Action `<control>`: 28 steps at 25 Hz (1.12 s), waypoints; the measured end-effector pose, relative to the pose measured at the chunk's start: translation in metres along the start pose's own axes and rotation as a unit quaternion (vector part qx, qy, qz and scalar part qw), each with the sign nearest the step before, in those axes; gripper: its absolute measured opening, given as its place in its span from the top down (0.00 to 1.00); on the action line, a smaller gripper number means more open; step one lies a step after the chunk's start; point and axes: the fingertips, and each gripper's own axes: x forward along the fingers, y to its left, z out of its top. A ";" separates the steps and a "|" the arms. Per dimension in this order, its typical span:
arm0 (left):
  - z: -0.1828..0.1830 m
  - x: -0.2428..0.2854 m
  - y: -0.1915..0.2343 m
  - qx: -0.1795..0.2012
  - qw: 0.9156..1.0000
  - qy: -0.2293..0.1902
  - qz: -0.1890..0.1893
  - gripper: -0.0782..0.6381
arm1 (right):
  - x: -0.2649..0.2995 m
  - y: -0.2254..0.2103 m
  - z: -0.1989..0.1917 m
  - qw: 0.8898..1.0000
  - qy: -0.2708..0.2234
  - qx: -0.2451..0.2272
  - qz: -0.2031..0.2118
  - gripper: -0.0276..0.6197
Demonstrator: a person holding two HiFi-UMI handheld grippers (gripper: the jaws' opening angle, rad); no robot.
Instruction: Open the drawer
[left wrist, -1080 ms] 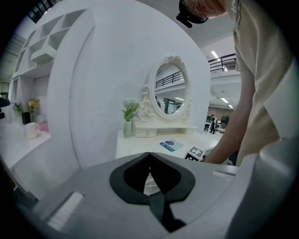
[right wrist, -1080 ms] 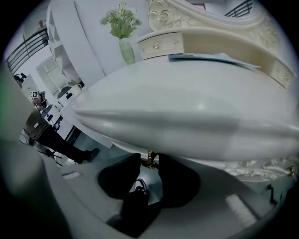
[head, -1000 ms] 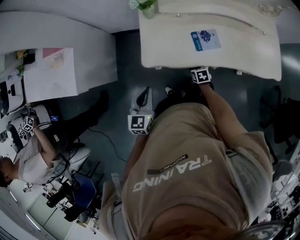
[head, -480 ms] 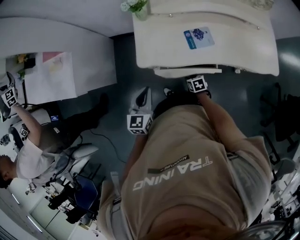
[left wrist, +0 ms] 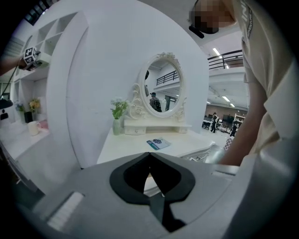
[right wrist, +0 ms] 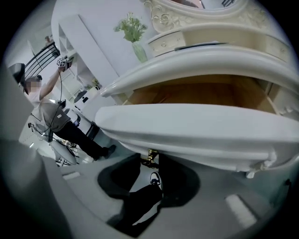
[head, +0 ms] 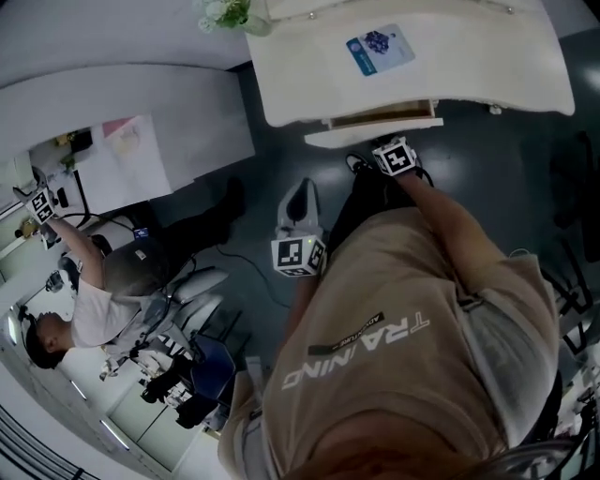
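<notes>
My right claw (right wrist: 150, 158) is clenched on the small gold handle (right wrist: 150, 156) under the drawer (right wrist: 187, 128) front, one jaw pressed to each side of the knob. The jaws stand fairly wide around it. The drawer sits partway out from beneath the front edge of the cream tabletop (head: 469, 80), nearer the corner with the vase (head: 225, 14) than the other end. Its bare wooden inside shows between the drawer front and the tabletop's lip. A blue card (head: 380, 47) lies on the tabletop behind the drawer, clear of the edge. My left claw (left wrist: 150, 154) is closed with its tips touching and nothing between them. It hangs over the dark floor (head: 272, 150) well apart from the tabletop, off the drawer's vase-side end and pointing toward the oval mirror (left wrist: 163, 84). The floor lies bare between the drawer front and my body, and a strip of it separates the tabletop from the white desk (head: 122, 112) on that side
</notes>
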 end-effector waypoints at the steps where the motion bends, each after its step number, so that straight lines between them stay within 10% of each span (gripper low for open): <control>1: 0.000 -0.001 -0.004 -0.002 1.000 -0.001 0.001 0.88 | 0.000 -0.001 0.002 1.000 -0.005 -0.002 0.002 0.76; 28: -0.077 -0.152 0.036 -0.019 0.999 -0.021 -0.015 0.88 | -0.015 0.065 -0.083 0.999 0.021 -0.006 -0.046 0.77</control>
